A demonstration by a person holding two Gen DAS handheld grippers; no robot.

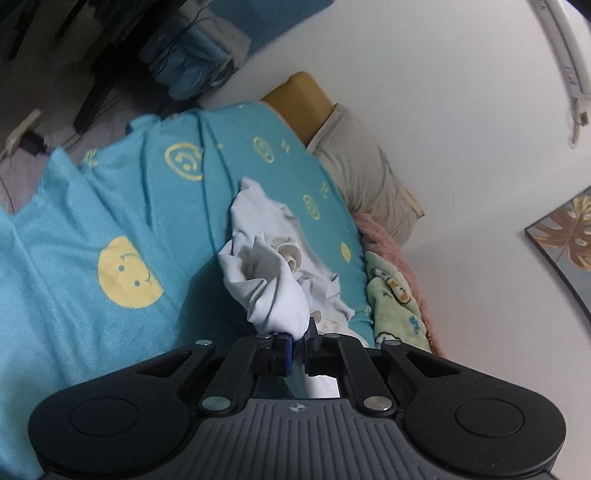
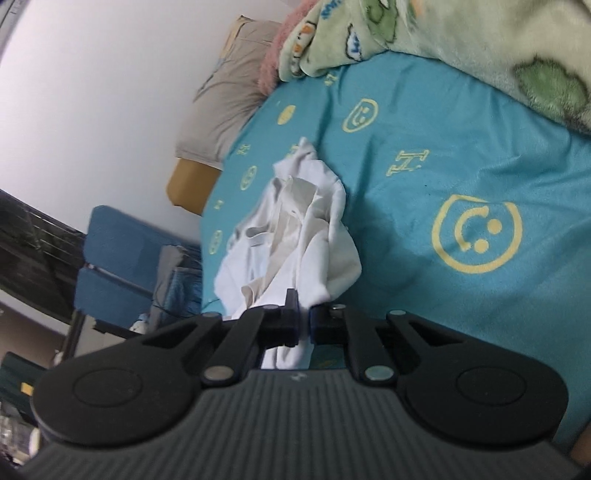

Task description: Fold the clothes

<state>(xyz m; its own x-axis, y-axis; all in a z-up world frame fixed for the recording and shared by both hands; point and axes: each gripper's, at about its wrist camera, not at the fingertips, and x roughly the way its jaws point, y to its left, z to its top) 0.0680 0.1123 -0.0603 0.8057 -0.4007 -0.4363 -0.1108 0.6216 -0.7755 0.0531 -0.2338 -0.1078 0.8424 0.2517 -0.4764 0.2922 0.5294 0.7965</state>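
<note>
1. Left wrist view: a bunched fold of the white shirt (image 1: 266,273) is pinched between the closed fingers of the left gripper (image 1: 298,341). The rest of the shirt is seen crumpled on the blue sheet (image 1: 159,221) with yellow smiley faces, near a green blanket (image 1: 395,299) and a grey pillow (image 1: 362,173).

2. Right wrist view: another part of the white shirt (image 2: 295,229) is clamped by the right gripper (image 2: 303,323), its fingers closed on the cloth. The shirt is heaped on the blue sheet (image 2: 424,177), below the green blanket (image 2: 406,33).
</note>
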